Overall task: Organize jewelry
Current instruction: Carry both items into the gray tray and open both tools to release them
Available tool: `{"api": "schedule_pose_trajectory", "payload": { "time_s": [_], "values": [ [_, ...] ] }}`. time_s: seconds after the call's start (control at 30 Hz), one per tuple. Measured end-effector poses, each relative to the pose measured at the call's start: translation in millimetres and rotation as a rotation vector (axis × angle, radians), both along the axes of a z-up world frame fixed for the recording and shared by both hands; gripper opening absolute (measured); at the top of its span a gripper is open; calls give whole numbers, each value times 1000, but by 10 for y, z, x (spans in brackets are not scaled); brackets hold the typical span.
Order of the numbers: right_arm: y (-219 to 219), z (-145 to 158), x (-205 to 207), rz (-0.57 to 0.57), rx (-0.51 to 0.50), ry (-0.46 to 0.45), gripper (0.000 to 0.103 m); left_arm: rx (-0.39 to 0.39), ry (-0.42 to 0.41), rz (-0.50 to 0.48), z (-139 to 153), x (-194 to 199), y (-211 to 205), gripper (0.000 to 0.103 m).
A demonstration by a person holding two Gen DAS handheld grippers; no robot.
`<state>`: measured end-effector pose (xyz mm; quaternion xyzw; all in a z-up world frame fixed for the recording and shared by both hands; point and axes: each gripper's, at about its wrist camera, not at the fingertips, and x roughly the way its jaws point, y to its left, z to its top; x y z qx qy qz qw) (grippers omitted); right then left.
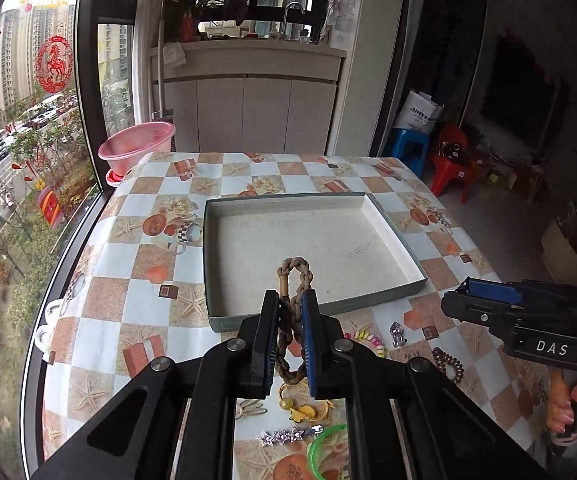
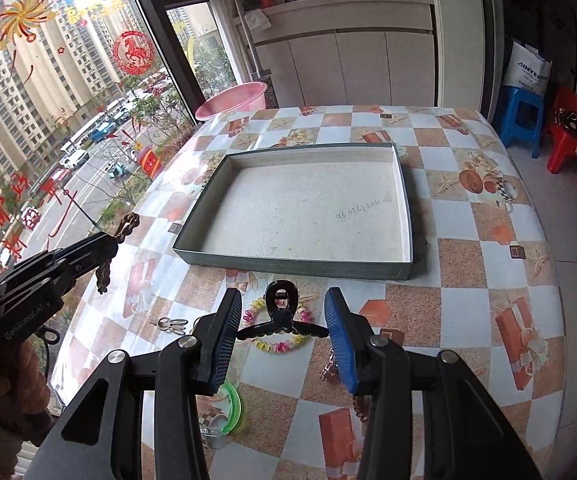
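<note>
Left wrist view is showing the left gripper (image 1: 290, 300) pinching a brown braided cord bracelet (image 1: 293, 280), its loop drooping limp beyond the fingertips, just short of the shallow grey cardboard tray (image 1: 384, 216) ahead. It looks light and floppy; a mid-loop hold suits it. The right gripper (image 2: 284, 312) is hanging wide apart, empty, above a black plastic claw clip (image 2: 281, 312).

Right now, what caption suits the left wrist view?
Left gripper carries a braided bracelet toward the empty tray.
</note>
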<state>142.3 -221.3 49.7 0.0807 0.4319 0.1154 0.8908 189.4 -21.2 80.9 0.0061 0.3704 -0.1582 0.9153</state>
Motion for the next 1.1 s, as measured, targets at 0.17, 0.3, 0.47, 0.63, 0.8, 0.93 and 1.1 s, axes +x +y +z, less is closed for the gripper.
{"api": "schedule_pose_trajectory", "payload": {
  "time_s": [0.17, 0.3, 0.47, 0.63, 0.8, 0.93, 1.1],
  "values": [
    [-92, 48, 556, -13, 7, 30, 47, -14, 47, 9, -107, 551, -180, 25],
    [-180, -49, 1021, -46, 8, 51, 47, 2, 69, 27, -299, 986, -339, 25],
    [-231, -373, 1483, -72, 1, 89, 47, 55, 109, 58, -654, 1460, -494, 25],
    [-257, -765, 1804, -105, -8, 130, 47, 106, 163, 104, -1044, 1732, -524, 25],
    [-239, -1005, 1917, -107, -39, 149, 47, 170, 142, 104, -1146, 1756, -596, 25],
    [-206, -1086, 1907, -106, -48, 158, 46, 201, 151, 97, -1210, 1767, -641, 25],
    [-158, -1085, 1844, -95, -79, 140, 47, 227, 187, 117, -1312, 1773, -652, 26]
  ]
}}
